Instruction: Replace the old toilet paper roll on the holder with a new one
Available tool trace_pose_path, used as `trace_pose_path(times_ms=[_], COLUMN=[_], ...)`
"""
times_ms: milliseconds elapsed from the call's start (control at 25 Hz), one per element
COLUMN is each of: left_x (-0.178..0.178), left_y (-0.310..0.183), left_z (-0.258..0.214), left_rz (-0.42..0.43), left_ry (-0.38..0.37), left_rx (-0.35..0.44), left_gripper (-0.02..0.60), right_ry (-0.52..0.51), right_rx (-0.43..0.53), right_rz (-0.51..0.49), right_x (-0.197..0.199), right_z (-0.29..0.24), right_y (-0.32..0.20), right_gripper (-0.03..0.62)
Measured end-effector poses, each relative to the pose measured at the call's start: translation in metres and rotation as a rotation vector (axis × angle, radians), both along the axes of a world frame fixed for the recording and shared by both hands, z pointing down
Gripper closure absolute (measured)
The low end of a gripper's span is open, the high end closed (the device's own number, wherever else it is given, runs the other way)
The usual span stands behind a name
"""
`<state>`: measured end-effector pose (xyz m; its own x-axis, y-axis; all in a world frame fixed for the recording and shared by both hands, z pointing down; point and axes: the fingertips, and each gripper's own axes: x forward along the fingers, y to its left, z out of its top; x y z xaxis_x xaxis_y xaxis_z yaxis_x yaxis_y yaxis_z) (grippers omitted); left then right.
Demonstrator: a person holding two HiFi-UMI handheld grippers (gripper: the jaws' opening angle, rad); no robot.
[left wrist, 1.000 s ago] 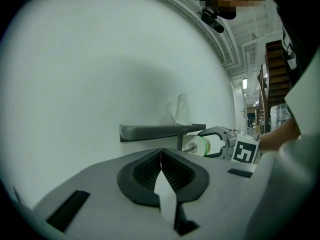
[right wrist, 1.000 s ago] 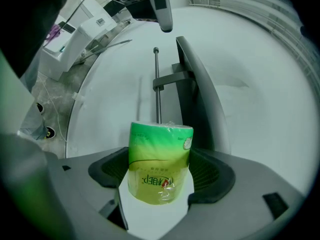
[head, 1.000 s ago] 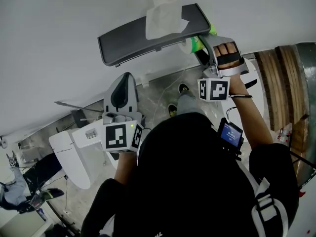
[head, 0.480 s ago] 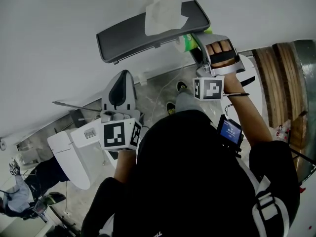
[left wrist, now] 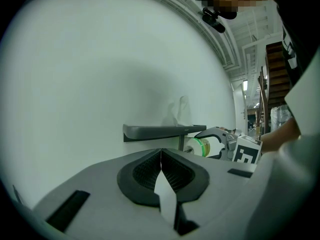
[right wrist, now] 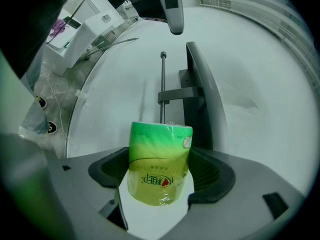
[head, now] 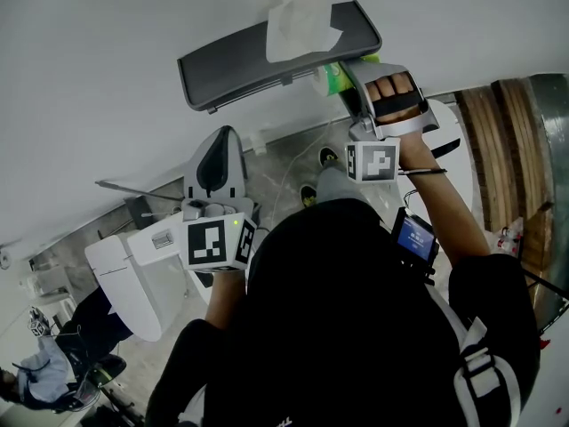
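Little has changed at the left: the left gripper (head: 222,149) stays low, jaws pressed together on nothing. On the holder shelf (head: 240,65), right of its middle, stands a white roll (head: 298,20). The right gripper (head: 348,84), clamped on the green-wrapped new roll (right wrist: 160,161), has crept up under the shelf's right end. The roll's core should line up with the bare rod (right wrist: 162,84) before it slides on. The wall is plain white and the floor speckled grey.

Glossy plastic film wraps the roll (right wrist: 160,164); the holder (head: 231,76) looks matt.

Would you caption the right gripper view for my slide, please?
Right tongs hold a green-wrapped toilet roll near the holder's rod.
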<state>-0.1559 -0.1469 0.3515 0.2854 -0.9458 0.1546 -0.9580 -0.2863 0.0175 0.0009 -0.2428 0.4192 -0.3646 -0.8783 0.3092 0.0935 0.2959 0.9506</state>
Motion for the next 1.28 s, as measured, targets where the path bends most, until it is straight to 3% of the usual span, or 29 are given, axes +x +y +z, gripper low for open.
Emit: trace_pose_path(times_ms=[1280], left_x=[-0.011], left_y=[0.001], left_z=[0.002], left_rz=[-0.007], left_ry=[0.019], left_rx=[0.000], left_gripper=[0.558], right_ry=[0.025], right_rx=[-0.020], right_rz=[-0.050], right_x=[-0.041], right_z=[0.009], right_y=[0.009], right_gripper=[0.212])
